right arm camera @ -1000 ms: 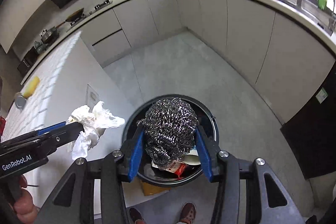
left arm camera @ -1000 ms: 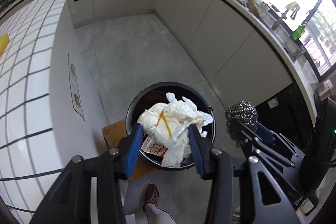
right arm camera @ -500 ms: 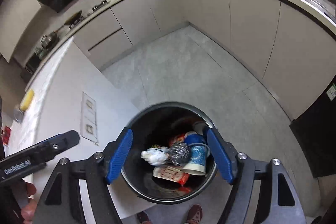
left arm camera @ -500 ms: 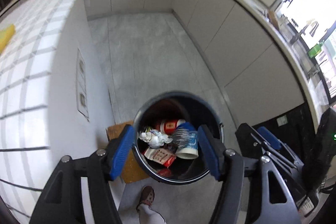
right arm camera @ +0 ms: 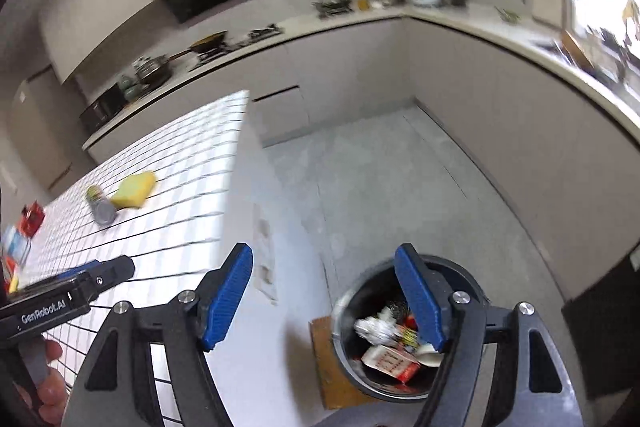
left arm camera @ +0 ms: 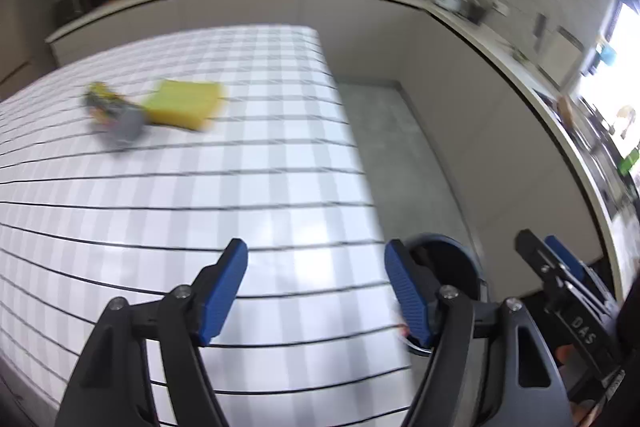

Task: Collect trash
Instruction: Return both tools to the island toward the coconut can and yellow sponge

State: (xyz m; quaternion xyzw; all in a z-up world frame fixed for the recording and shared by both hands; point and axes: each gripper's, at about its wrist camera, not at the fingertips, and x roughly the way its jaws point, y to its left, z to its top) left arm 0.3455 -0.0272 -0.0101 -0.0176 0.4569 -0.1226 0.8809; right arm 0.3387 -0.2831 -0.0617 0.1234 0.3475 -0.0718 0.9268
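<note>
My left claw (left arm camera: 316, 291) stands apart with nothing between its two blue pads; its jaws have just been opening. It hangs over the white tiled worktop (left arm camera: 200, 207). My right claw (right arm camera: 324, 297) is apart too and empty, its jaws having just spread, and it points down past the worktop's edge toward the floor (right arm camera: 380, 187).

One round dark bin (right arm camera: 464, 267) stands on the floor beside the worktop's end, on a brown mat (right arm camera: 324, 367). Inside it I count one crumpled white wad (right arm camera: 370, 329), one red-and-white packet (right arm camera: 390, 361) and some steel wool (right arm camera: 398, 307); the rest is too blurred to count.

On the worktop lie one yellow sponge (left arm camera: 182, 103) and, touching it, one can (left arm camera: 116, 115) on its side. Near the far left edge in the right wrist view sit one red thing (right arm camera: 30, 219) and some other small bits, too blurred to name.
</note>
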